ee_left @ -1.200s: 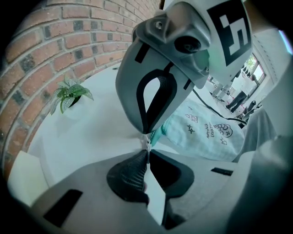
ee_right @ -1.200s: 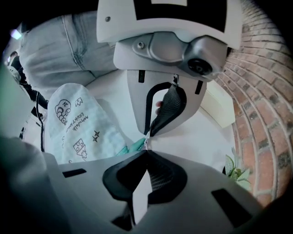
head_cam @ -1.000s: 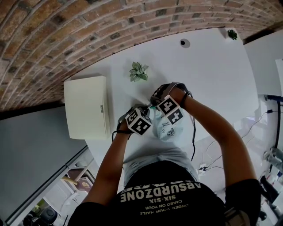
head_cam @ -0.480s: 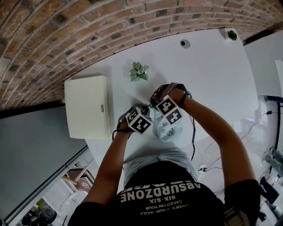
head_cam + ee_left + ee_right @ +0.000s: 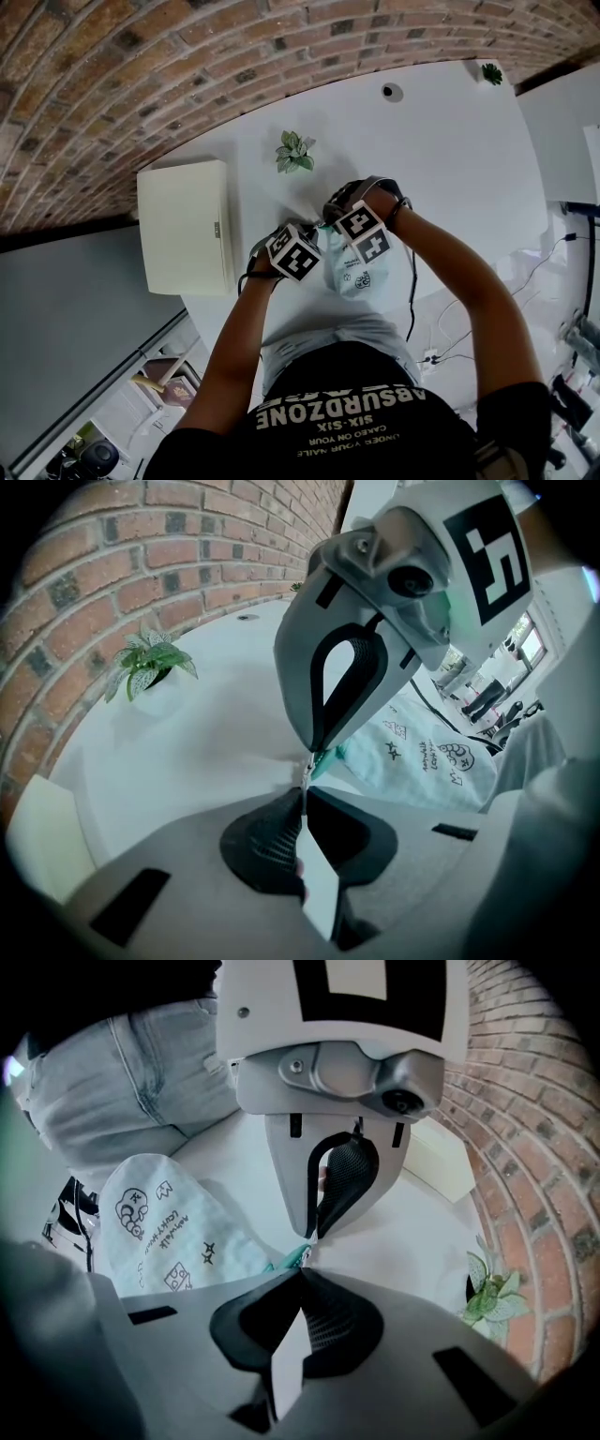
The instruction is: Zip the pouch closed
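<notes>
The pouch (image 5: 361,277) lies flat on the white counter (image 5: 450,169), on the person's side of the plant (image 5: 293,152) and near it, close to the counter's near edge. It is pale mint with small black doodles and has a teal corner (image 5: 322,759) at the end towards the plant.

Both grippers point steeply down at that corner, tip to tip. The left gripper (image 5: 303,794) comes in from the plant's left as the head view shows it. Its fingers (image 5: 267,841) are pinched almost together on a thin strip at the pouch's teal end. Whether that strip is the zip pull I cannot tell. The right gripper (image 5: 301,1271) comes in from the other side. Its fingers (image 5: 333,1321) are pressed fully together, with the teal end of the pouch running into their tips. The two marker cubes sit side by side over the pouch's plant-side end, and the rest of the pouch shows below them towards the person.

A cream box (image 5: 185,225) lies on the counter left of the plant, well apart from the pouch. Beyond the plant the counter meets a brick wall (image 5: 141,75). A round hole (image 5: 392,91) and a second small plant (image 5: 492,72) are far to the plant's right, by the counter's far edge.
</notes>
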`<state>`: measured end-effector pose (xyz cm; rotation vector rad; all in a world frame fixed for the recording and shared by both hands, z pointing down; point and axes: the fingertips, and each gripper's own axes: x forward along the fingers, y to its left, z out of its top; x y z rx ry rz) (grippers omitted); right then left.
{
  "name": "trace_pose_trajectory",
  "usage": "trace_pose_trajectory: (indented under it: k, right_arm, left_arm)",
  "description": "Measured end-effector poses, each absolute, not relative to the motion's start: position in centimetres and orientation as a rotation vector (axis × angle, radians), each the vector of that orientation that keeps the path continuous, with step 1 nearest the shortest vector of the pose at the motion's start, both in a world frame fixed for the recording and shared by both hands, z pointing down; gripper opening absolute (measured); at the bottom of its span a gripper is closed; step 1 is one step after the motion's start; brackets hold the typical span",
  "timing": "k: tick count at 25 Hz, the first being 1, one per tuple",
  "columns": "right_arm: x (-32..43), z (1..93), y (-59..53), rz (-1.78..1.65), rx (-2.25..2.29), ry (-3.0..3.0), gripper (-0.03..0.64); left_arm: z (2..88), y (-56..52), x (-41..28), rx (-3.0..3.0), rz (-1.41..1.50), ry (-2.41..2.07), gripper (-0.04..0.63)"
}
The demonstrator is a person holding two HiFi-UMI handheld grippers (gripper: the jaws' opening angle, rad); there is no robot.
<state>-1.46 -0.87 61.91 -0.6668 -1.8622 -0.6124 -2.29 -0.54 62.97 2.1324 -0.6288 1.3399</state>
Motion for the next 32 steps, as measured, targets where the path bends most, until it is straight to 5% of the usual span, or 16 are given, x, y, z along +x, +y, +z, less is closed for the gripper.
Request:
trace_pose_trajectory:
  k: [32]
  right_arm:
    - [0.2, 61.4, -1.4, -0.558, -0.58, -1.881, -0.002]
  left_arm:
    - [63.0, -0.6, -2.4, 2.126, 1.313, -0.656, 0.021]
